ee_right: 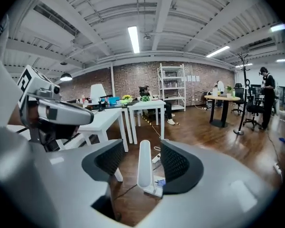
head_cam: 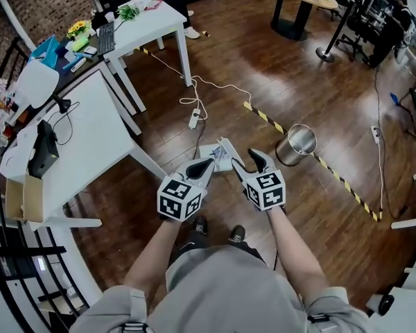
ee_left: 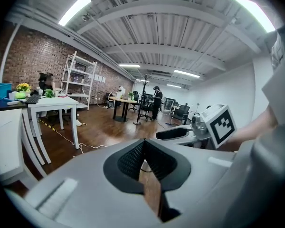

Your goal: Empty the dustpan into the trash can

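Observation:
A white dustpan [head_cam: 219, 154] lies on the wooden floor just ahead of both grippers, its long handle [ee_right: 144, 167] rising toward me. In the right gripper view that handle stands between the jaws of my right gripper [ee_right: 142, 149] and touches neither pad; the jaws are open. In the head view the right gripper [head_cam: 254, 161] is at the pan's right side. The left gripper [head_cam: 205, 166] is at the pan's left, shut with nothing in it [ee_left: 143, 145]. A shiny metal trash can [head_cam: 296, 144] stands upright on the floor to the right of the pan.
White tables [head_cam: 90, 137] stand close on the left, one leg reaching near the pan. A power strip with its cable [head_cam: 193, 118] lies beyond the pan. Yellow-black floor tape [head_cam: 341, 180] runs past the can. My shoes [head_cam: 218, 232] are below the grippers.

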{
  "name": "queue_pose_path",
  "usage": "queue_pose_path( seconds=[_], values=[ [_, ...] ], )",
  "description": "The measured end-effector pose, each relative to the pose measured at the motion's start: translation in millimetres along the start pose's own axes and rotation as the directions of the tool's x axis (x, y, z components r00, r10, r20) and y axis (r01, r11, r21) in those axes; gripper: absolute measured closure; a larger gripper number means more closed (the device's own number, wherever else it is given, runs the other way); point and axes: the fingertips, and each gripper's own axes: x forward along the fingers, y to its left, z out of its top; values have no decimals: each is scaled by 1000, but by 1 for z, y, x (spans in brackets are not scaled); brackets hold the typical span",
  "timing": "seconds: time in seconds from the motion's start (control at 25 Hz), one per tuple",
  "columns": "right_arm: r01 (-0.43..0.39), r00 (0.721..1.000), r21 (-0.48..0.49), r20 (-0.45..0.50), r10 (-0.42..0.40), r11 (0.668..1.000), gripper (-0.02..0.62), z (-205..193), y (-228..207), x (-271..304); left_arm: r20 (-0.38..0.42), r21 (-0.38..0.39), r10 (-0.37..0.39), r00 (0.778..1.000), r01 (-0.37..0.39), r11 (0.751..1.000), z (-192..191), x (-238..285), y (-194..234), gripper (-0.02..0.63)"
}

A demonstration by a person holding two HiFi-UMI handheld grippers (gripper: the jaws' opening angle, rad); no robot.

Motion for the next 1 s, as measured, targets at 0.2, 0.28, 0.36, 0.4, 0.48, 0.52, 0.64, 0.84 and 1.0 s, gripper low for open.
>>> queue_pose_path(
  seconds=[0.2, 0.28, 0.36, 0.4, 0.48, 0.52, 0.64, 0.84, 1.0],
  values=[
    [27, 991, 7, -128, -26, 1000, 365, -38, -8, 53, -45, -10, -43, 998, 42, 999, -16, 7, 20, 601],
    [40, 984, 11, -175, -38, 999, 365, -52, -11, 70, -62, -19, -54, 997, 53, 998, -20, 7, 29, 601],
    [54, 977, 0, -209, -52, 999, 370, -63, -15, 80, -74, -25, -61, 995, 60, 998, -23, 9, 36, 601],
    [59, 974, -10, -218, -59, 998, 396, -66, -17, 84, -77, -25, -65, 995, 63, 998, -24, 10, 39, 601],
    [61, 973, -28, -223, -66, 998, 473, -67, -17, 89, -84, -25, -70, 994, 68, 997, -26, 11, 46, 601],
    [58, 973, -33, -221, -64, 998, 474, -67, -16, 91, -88, -26, -71, 994, 69, 997, -27, 10, 50, 601],
    [53, 976, -37, -208, -60, 998, 479, -63, -14, 93, -93, -35, -75, 993, 72, 997, -26, 9, 59, 601],
    [69, 987, -25, -142, -72, 997, 482, -43, -20, 87, -93, -33, -89, 992, 86, 996, -22, 12, 65, 601],
    [81, 991, -6, -103, -81, 997, 482, -23, -23, 71, -100, -26, -119, 988, 117, 993, -21, 17, 62, 601]
  ],
)
